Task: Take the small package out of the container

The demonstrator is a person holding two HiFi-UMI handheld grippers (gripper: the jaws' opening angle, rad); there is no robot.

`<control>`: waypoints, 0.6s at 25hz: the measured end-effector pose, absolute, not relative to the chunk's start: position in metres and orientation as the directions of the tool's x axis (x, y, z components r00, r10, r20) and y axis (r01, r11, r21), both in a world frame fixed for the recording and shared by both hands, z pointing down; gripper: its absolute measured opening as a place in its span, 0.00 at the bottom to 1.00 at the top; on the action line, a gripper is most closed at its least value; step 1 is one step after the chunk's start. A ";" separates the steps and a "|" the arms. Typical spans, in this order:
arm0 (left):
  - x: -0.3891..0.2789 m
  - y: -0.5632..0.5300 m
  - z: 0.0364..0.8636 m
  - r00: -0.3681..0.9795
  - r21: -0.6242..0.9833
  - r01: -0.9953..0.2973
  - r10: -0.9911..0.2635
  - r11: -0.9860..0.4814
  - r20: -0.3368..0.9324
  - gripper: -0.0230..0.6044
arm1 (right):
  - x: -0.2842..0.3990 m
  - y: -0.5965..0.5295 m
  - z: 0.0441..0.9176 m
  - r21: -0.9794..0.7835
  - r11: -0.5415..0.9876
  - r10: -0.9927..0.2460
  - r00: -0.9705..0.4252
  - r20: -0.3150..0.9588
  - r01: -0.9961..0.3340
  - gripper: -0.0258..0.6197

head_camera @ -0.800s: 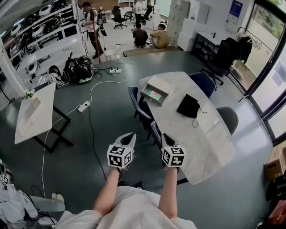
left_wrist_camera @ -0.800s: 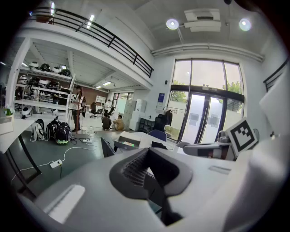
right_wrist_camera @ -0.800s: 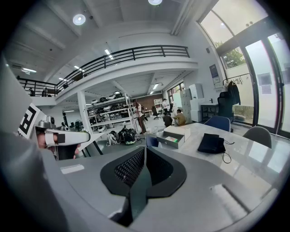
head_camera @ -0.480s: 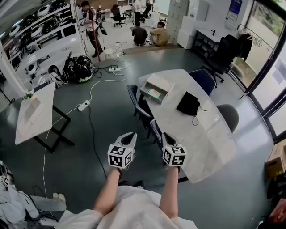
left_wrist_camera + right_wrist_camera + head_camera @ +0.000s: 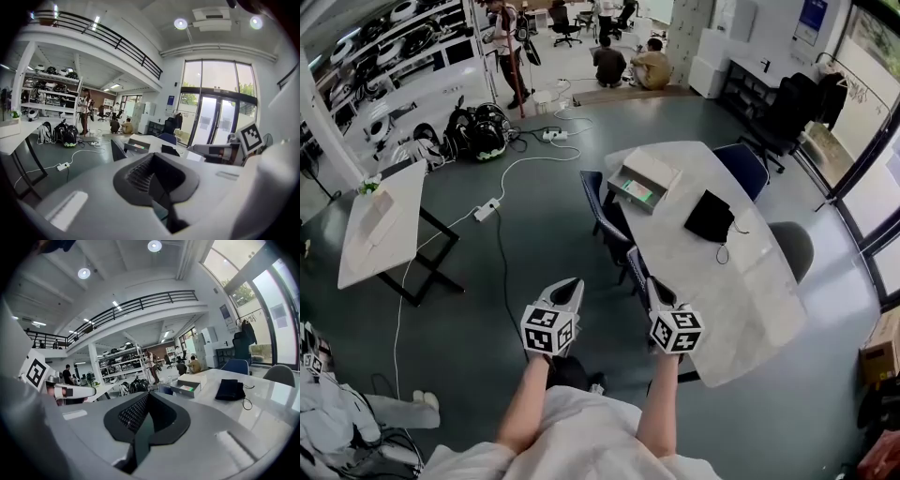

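Observation:
The container (image 5: 642, 178) is an open white box at the far end of the long white table (image 5: 741, 300). A small green-printed package (image 5: 636, 191) lies inside it. The box also shows in the left gripper view (image 5: 136, 145) and the right gripper view (image 5: 188, 383), far ahead of both. My left gripper (image 5: 568, 291) and right gripper (image 5: 657, 292) are held side by side above the floor at the table's near end, well short of the box. In their own views, the left gripper (image 5: 157, 177) and right gripper (image 5: 144, 422) have their jaws together with nothing between them.
A black pouch (image 5: 713, 217) with a cord lies mid-table. Blue chairs (image 5: 602, 208) stand along the table's left side and a grey chair (image 5: 795, 249) on its right. A second white table (image 5: 380, 225), floor cables (image 5: 487, 208) and several people (image 5: 628, 64) are farther off.
The head view has shifted slightly, so the table sits a bit more to the right. Both grippers stay shut and side by side; the right one has drifted a little right.

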State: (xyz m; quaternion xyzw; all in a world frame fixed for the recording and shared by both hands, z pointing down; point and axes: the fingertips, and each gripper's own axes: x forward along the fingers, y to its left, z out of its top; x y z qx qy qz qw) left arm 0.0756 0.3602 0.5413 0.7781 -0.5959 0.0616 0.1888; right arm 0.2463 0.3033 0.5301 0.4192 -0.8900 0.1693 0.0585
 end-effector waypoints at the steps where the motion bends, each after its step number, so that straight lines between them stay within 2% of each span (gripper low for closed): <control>1: 0.069 0.360 0.543 0.275 0.230 -0.951 -0.906 -0.207 0.322 0.12 | 0.243 0.302 0.534 -0.239 0.597 -0.722 -0.643 0.255 -0.766 0.04; 8: 0.038 0.334 0.543 0.256 0.249 -0.951 -0.914 -0.181 0.313 0.12 | 0.219 0.277 0.542 -0.244 0.616 -0.696 -0.662 0.279 -0.750 0.04; 15: 0.013 0.259 0.549 0.324 0.239 -0.936 -0.894 -0.257 0.310 0.12 | 0.205 0.206 0.546 -0.251 0.557 -0.739 -0.611 0.284 -0.791 0.04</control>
